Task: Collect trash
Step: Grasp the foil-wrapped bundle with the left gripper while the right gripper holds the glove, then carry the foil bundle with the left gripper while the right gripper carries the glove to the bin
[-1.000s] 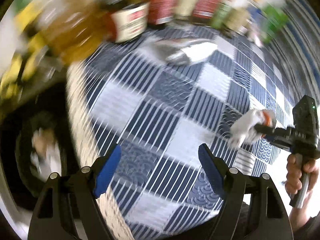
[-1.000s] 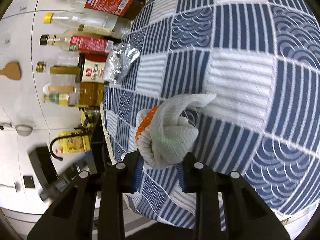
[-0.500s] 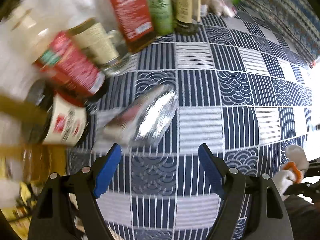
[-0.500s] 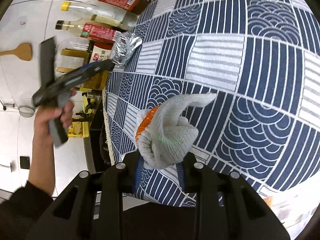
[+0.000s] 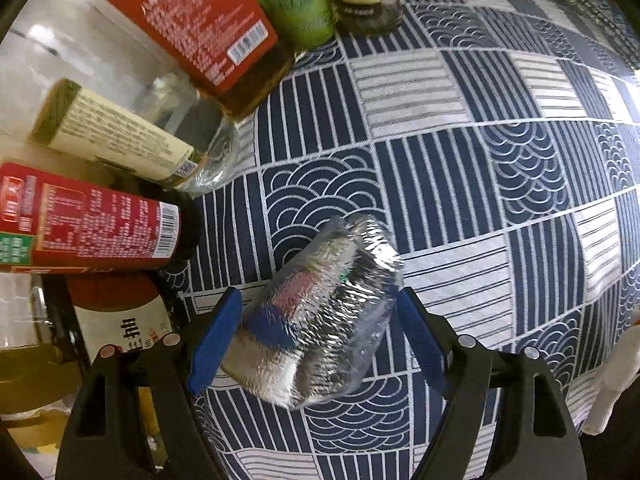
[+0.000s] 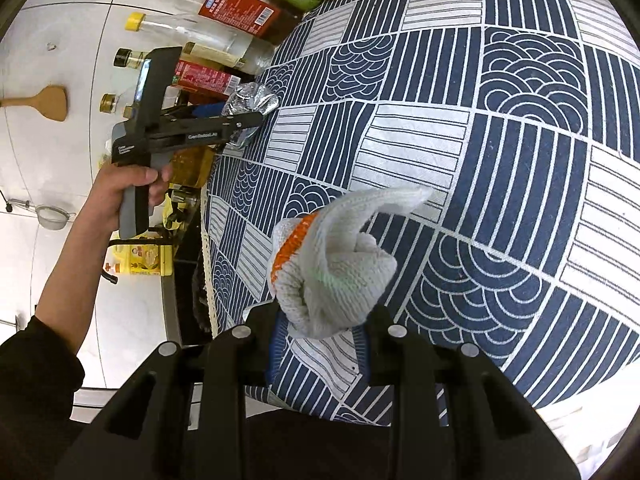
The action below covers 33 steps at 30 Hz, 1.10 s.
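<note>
A crumpled silver foil wrapper (image 5: pixel 320 312) lies on the blue-and-white patterned tablecloth (image 5: pixel 460 168). My left gripper (image 5: pixel 316 340) is open, its blue pads on either side of the wrapper, not pressing it. The wrapper (image 6: pixel 250 106) and left gripper (image 6: pixel 232 118) also show in the right wrist view at upper left. My right gripper (image 6: pixel 320 340) is shut on a grey knit glove with an orange cuff (image 6: pixel 332 268), held above the tablecloth (image 6: pixel 480 120) near its front edge.
Several sauce and oil bottles (image 5: pixel 96 228) stand close along the left of the wrapper, against a white wall (image 6: pixel 48 20). A yellow oil jug (image 6: pixel 140 260) sits beyond the table's left edge. The glove's edge (image 5: pixel 612 380) shows at right in the left wrist view.
My left gripper has moved forward to the foil wrapper, which now sits between its open fingers. The right gripper has kept hold of the glove and shifted slightly.
</note>
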Each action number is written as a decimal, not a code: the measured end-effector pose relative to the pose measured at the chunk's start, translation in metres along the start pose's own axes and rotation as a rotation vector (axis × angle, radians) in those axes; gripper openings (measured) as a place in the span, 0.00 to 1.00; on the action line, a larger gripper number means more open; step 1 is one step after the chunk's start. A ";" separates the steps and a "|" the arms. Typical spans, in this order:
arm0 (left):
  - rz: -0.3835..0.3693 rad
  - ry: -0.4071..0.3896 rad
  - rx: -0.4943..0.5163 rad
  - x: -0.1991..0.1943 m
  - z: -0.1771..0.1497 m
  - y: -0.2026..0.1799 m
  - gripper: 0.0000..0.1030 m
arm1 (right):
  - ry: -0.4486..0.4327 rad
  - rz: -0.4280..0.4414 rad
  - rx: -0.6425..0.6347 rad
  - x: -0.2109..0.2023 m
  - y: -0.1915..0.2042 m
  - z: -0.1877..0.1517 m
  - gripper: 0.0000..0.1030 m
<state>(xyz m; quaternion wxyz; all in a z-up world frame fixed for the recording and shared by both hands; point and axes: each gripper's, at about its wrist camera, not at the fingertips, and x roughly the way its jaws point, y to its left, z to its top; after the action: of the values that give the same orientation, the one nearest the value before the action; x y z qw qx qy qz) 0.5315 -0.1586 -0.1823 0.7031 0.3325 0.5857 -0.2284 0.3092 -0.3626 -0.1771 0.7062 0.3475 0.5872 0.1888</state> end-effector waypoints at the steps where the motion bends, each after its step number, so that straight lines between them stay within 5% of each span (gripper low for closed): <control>1: 0.000 0.004 0.003 0.002 0.000 0.000 0.73 | 0.001 0.000 -0.001 0.000 0.001 0.001 0.29; 18: -0.029 -0.029 -0.037 -0.019 -0.019 0.001 0.62 | 0.027 -0.007 -0.079 0.005 0.021 0.008 0.29; 33: -0.087 -0.070 -0.220 -0.056 -0.115 0.012 0.62 | 0.124 -0.032 -0.230 0.039 0.071 -0.005 0.29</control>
<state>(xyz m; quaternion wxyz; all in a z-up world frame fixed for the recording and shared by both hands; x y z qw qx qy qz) 0.4512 -0.0698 -0.1359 0.7448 0.2196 0.5961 -0.2044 0.3242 -0.2859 -0.1540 0.7067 0.2424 0.6097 0.2646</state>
